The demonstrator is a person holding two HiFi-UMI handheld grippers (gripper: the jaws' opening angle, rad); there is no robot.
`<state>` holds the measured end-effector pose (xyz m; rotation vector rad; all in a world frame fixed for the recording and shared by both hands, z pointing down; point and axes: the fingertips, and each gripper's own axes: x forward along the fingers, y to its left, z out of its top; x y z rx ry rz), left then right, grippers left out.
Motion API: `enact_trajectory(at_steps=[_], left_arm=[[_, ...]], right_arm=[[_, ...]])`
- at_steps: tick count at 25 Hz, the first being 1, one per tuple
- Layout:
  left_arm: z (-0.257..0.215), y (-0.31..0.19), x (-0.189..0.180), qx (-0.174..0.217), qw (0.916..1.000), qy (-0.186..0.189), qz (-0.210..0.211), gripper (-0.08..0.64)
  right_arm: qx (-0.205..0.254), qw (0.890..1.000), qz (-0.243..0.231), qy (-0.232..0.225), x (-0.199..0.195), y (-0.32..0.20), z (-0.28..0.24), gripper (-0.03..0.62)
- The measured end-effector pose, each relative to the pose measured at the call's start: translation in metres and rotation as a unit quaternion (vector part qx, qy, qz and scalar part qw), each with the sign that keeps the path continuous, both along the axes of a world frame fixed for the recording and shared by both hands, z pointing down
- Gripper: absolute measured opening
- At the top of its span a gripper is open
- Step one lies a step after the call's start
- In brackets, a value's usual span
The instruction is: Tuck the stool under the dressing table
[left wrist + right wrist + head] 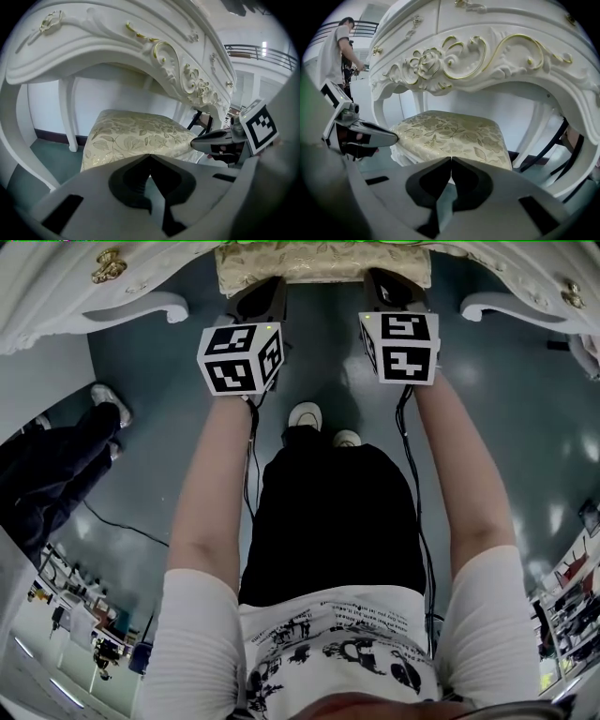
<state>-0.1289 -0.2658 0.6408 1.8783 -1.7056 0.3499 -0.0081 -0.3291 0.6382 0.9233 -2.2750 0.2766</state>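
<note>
The stool [319, 263], with a gold floral cushion [136, 133] [454, 131], stands beneath the white carved dressing table [56, 287] [117, 42] [487, 51], between its legs. Only the cushion's near edge shows in the head view. My left gripper [265, 285] [150, 155] is shut, its tips at the near left part of the cushion edge. My right gripper [384, 282] [451, 158] is also shut, at the near right part. Nothing shows between either pair of jaws. Each gripper appears in the other's view, the right gripper [197, 143] and the left gripper [396, 138], beside the cushion.
The table's curved white legs [141, 307] [497, 306] flank the stool. Another person's dark-trousered legs [56, 474] stand at the left, with a cable [122, 521] on the grey floor. A person [340, 47] stands far left in the right gripper view. Black rods [553, 145] lean at the right.
</note>
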Motion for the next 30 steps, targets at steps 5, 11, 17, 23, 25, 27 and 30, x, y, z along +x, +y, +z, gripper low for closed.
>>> enact_trajectory(at_steps=[5,11,17,23,25,27,30], left_arm=[[-0.030,0.015,0.008,-0.002,0.9999,0.014,0.004,0.020],[-0.106,0.046,0.029,0.027,0.9992,0.026,0.012,0.020],[-0.198,0.073,0.053,0.064,0.9972,0.033,0.019,0.020],[-0.303,0.086,0.064,0.109,0.9933,0.005,0.037,0.020],[-0.341,0.087,0.064,0.128,0.9907,-0.013,0.044,0.020],[-0.380,0.086,0.063,0.152,0.9864,-0.035,0.050,0.020],[-0.441,0.084,0.061,0.195,0.9777,-0.059,0.050,0.020]], right_arm=[[0.021,1.000,0.000,-0.021,0.005,0.020,-0.037,0.018],[0.016,0.998,0.001,-0.062,0.019,0.065,-0.108,0.018],[0.016,0.996,0.005,-0.091,0.042,0.092,-0.194,0.018],[0.052,0.990,-0.010,-0.130,0.062,0.099,-0.306,0.018],[0.067,0.988,-0.012,-0.138,0.068,0.101,-0.341,0.018],[0.089,0.985,-0.014,-0.147,0.072,0.102,-0.377,0.018],[0.128,0.978,-0.019,-0.161,0.077,0.104,-0.431,0.017]])
